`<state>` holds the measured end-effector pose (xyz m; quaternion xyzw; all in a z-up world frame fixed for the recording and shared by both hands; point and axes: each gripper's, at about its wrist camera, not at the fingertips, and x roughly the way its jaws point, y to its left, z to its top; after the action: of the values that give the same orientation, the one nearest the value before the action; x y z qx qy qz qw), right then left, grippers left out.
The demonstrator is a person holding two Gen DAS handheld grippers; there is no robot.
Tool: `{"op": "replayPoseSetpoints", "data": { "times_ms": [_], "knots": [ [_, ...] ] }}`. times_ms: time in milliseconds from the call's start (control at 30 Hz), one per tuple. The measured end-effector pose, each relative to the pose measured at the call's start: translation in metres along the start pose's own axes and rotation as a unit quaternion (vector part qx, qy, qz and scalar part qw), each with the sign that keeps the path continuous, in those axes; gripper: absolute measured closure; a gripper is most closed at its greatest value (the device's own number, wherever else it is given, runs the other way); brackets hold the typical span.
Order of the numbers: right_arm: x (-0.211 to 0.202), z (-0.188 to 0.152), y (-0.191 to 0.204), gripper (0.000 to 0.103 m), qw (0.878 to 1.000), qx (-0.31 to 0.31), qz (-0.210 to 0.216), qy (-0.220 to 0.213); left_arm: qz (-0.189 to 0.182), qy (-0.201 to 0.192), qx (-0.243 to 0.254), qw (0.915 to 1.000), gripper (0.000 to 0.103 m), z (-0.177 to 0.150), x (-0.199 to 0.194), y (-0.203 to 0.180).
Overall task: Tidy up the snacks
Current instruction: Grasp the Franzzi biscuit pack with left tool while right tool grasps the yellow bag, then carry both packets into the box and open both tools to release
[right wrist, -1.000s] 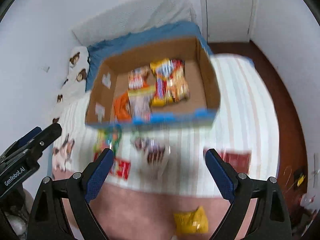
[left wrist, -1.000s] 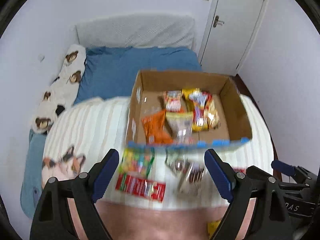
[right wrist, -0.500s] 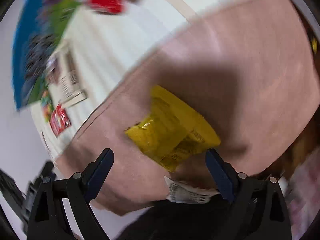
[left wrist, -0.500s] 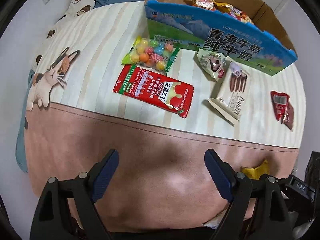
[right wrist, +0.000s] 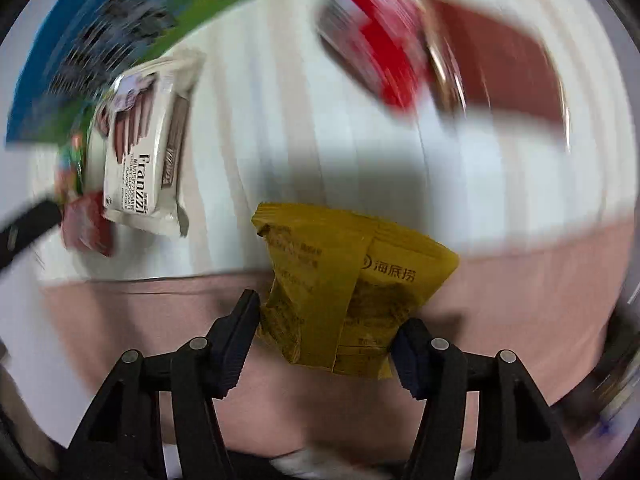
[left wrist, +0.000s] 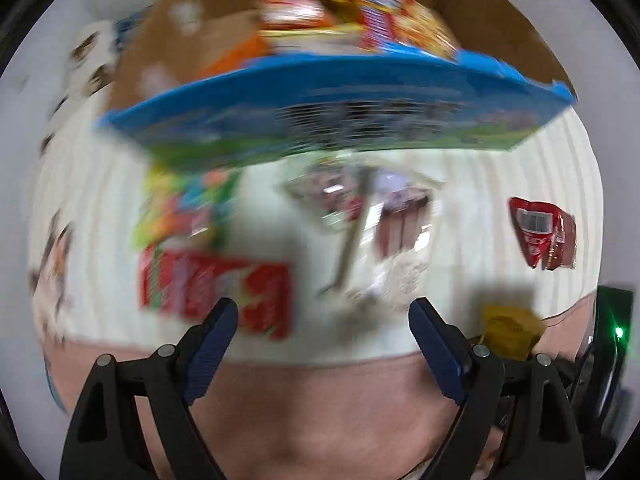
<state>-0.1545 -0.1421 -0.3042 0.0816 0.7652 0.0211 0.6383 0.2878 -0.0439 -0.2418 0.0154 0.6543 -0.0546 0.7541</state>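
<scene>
Item: yellow snack packet [right wrist: 344, 288], pinched between the fingers of my right gripper [right wrist: 326, 334], above the bedspread's near edge [right wrist: 520, 280]; long axis points away from me. Destination: cardboard box [left wrist: 332, 108], ahead. My left gripper [left wrist: 323, 320]: spread, holding nothing.

1. A home bedroom is showing here: a bed blanket [left wrist: 500, 168], cream-striped with a pink band along its near edge, is filling both views.
2. At the blanket's left edge, a cartoon cat print [left wrist: 56, 248] is appearing (blurred).
3. Beyond the blanket's far edge, bear-patterned bedding [left wrist: 92, 60] is lying against a plain white wall [left wrist: 60, 12].
4. On the blanket, a cut-open cardboard box [left wrist: 500, 20] is sitting full of household snacks, with loose packets lying near it.
</scene>
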Motion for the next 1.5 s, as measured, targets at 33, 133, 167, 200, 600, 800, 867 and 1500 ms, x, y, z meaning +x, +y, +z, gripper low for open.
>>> {"op": "replayPoseSetpoints", "data": {
  "times_ms": [33, 133, 167, 200, 600, 800, 867, 1500],
  "knots": [
    [-0.002, 0.005, 0.001, 0.033, 1.000, -0.007, -0.010, -0.003, 0.001, 0.007, 0.017, 0.9998, 0.016, 0.008, 0.008, -0.010],
    [-0.006, 0.014, -0.007, 0.015, 1.000, 0.016, 0.002, -0.010, -0.001, 0.039, 0.060, 0.9974, 0.016, 0.029, 0.040, -0.037],
    [-0.006, 0.015, -0.009, 0.015, 1.000, 0.026, 0.009, -0.009, -0.002, 0.047, 0.070, 0.9965, 0.016, 0.034, 0.050, -0.043],
    [-0.005, 0.016, -0.011, 0.015, 0.999, 0.035, 0.013, -0.007, -0.006, 0.050, 0.073, 0.9961, 0.017, 0.037, 0.056, -0.046],
    [-0.006, 0.009, -0.012, 0.041, 1.000, 0.012, -0.016, -0.019, -0.033, 0.058, -0.008, 0.9977, 0.046, -0.033, 0.059, -0.003],
    [-0.002, -0.019, 0.012, 0.043, 0.999, -0.052, -0.005, 0.010, -0.040, 0.085, -0.070, 0.9931, 0.046, -0.107, 0.061, 0.034],
    [0.001, -0.030, 0.023, 0.043, 0.998, -0.067, 0.003, 0.019, -0.042, 0.092, -0.081, 0.9916, 0.045, -0.121, 0.065, 0.041],
    [0.005, -0.061, -0.019, 0.055, 1.000, -0.010, 0.007, -0.008, -0.030, 0.043, -0.071, 0.9961, 0.047, -0.125, 0.051, 0.037]
  ]
}}
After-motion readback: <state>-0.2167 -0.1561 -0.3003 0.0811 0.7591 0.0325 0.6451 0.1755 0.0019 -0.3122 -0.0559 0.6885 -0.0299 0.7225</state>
